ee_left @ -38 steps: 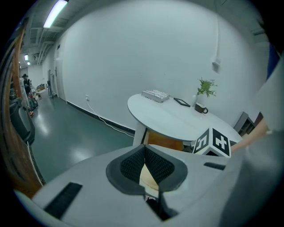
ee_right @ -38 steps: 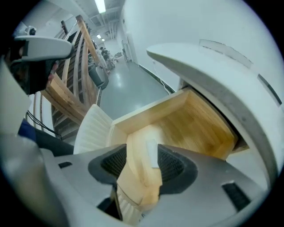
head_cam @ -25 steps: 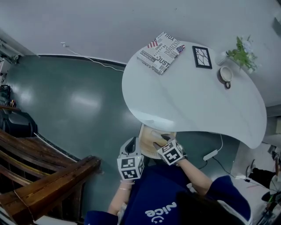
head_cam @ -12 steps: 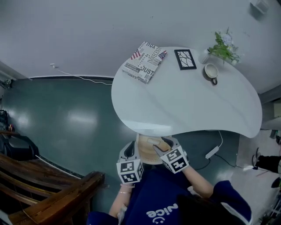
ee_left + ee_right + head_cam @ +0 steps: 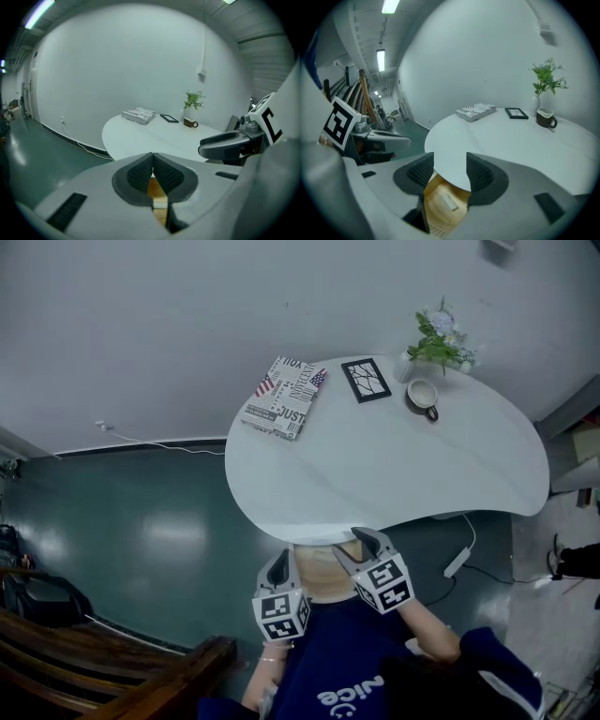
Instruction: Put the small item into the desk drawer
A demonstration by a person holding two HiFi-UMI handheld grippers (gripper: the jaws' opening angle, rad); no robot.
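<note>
The small item [image 5: 450, 202], a pale flat slip too blurred to tell apart further, lies on the wooden floor of the open drawer [image 5: 432, 199], below and just beyond the right gripper [image 5: 451, 169] fingers and touched by neither. The drawer juts from under the near edge of the white rounded desk [image 5: 375, 465], whose rim crosses the gap between those fingers. Far beyond the fingertips, along the desk's back edge, lie a printed book [image 5: 281, 397], a dark picture frame [image 5: 367, 379], a mug [image 5: 422, 397] and a potted plant [image 5: 436, 338]. Around the desk are a glossy green floor [image 5: 141, 521], a plain pale wall [image 5: 187, 315], a thin cable [image 5: 150, 442] at the wall's foot and dark wooden furniture [image 5: 112, 681] to the left. The right gripper's ribbed pads stand well spread with nothing held. The left gripper [image 5: 153, 174] has its pads pressed together, pinching nothing; it hovers by the drawer's left side, perhaps touching the front edge.
</note>
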